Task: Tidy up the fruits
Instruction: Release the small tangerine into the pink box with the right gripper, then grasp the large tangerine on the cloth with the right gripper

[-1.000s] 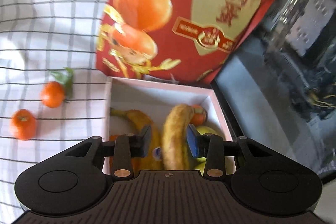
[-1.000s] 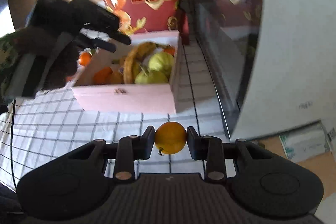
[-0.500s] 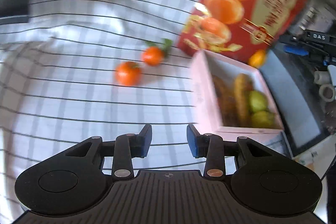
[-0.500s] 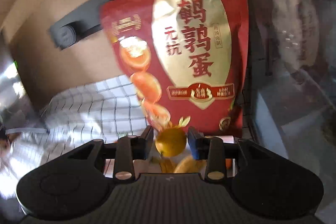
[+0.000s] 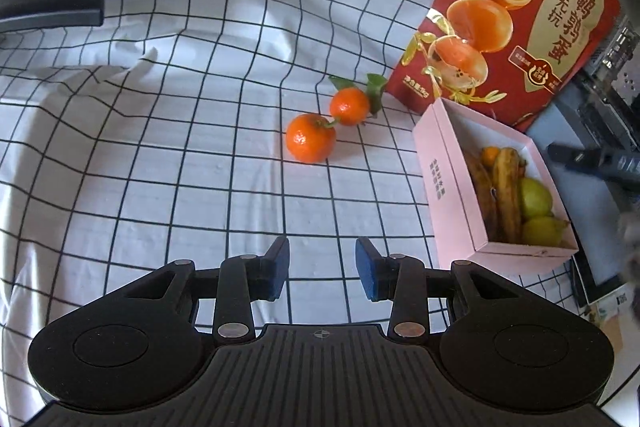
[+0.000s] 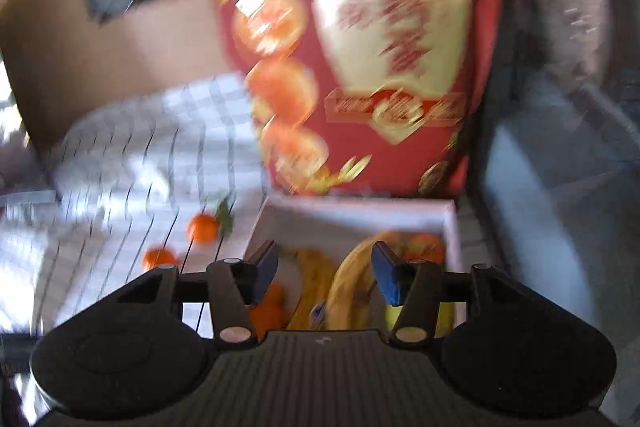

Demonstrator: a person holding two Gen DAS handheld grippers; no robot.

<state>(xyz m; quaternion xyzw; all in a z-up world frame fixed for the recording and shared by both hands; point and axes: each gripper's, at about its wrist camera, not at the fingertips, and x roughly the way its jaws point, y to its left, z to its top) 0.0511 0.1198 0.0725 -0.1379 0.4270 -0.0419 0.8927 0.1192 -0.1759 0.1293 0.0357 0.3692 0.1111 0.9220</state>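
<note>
White cloth with a black grid (image 5: 168, 131) is covering the table. Pink box (image 5: 444, 195) is lying at 3 o'clock in the left wrist view, its long axis running from 5 toward 11 o'clock; bananas (image 5: 505, 195) inside are lying along that same axis, with green fruit (image 5: 535, 193) beside them. Two tangerines (image 5: 311, 143) are sitting on the cloth near centre, touching, well apart from the box; the farther one is carrying leaves. Red packet (image 5: 516, 23) is standing behind the box at 1 o'clock, showing halved eggs and large Chinese characters; small print is too fine to read. Left gripper (image 5: 322, 267) is hovering over bare cloth, jaws apart, nothing between them. Right gripper (image 6: 324, 271) is hanging over the box with jaws opening and empty; a second ago it was clamping a yellow-orange fruit. That view is blurred.
</note>
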